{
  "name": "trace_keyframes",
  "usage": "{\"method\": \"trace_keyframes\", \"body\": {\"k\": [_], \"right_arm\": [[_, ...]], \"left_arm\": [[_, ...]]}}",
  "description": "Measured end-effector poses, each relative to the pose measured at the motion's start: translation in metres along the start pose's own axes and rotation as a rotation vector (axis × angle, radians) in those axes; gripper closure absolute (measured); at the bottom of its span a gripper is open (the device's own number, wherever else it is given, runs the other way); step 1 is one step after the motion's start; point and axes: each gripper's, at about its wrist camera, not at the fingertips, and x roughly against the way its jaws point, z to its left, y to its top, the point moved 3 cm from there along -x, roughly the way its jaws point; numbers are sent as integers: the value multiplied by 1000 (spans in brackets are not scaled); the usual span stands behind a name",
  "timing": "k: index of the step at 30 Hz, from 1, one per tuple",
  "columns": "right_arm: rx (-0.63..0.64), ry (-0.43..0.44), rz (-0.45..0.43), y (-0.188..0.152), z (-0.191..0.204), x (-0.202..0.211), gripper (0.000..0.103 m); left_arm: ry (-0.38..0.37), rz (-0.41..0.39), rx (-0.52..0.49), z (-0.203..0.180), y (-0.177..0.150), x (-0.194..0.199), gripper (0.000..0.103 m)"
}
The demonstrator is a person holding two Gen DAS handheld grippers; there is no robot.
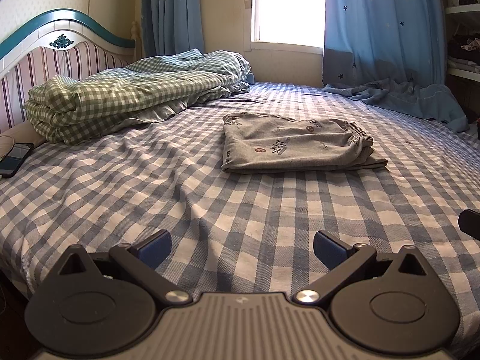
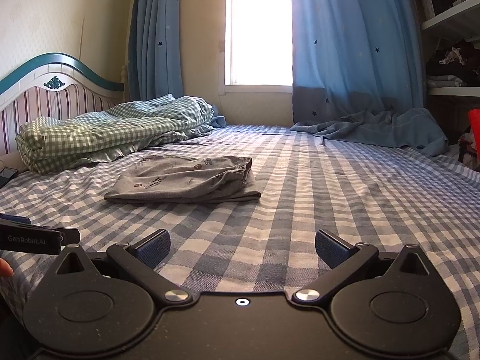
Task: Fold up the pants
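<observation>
Grey printed pants (image 1: 297,147) lie folded into a flat rectangle on the blue checked bed sheet (image 1: 150,186), waistband to the right. They also show in the right wrist view (image 2: 186,180), ahead and to the left. My left gripper (image 1: 241,250) is open and empty, held over the sheet well short of the pants. My right gripper (image 2: 242,250) is open and empty too, over the sheet nearer the bed's front edge. The left gripper's body shows at the left edge of the right wrist view (image 2: 30,238).
A folded green checked duvet (image 1: 120,99) lies by the striped headboard (image 1: 45,60). A phone (image 1: 13,159) lies at the left edge. Blue curtains (image 1: 381,30) and a blue cloth (image 1: 405,96) are at the far right. Shelves (image 2: 450,60) stand on the right.
</observation>
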Motion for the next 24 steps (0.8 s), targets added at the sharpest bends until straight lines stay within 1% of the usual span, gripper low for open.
{"method": "trace_keyframes", "body": {"k": [24], "right_arm": [[0, 0, 1, 0, 0, 0, 1]], "left_arm": [[-10, -3, -15, -1, 1, 1, 0]]}}
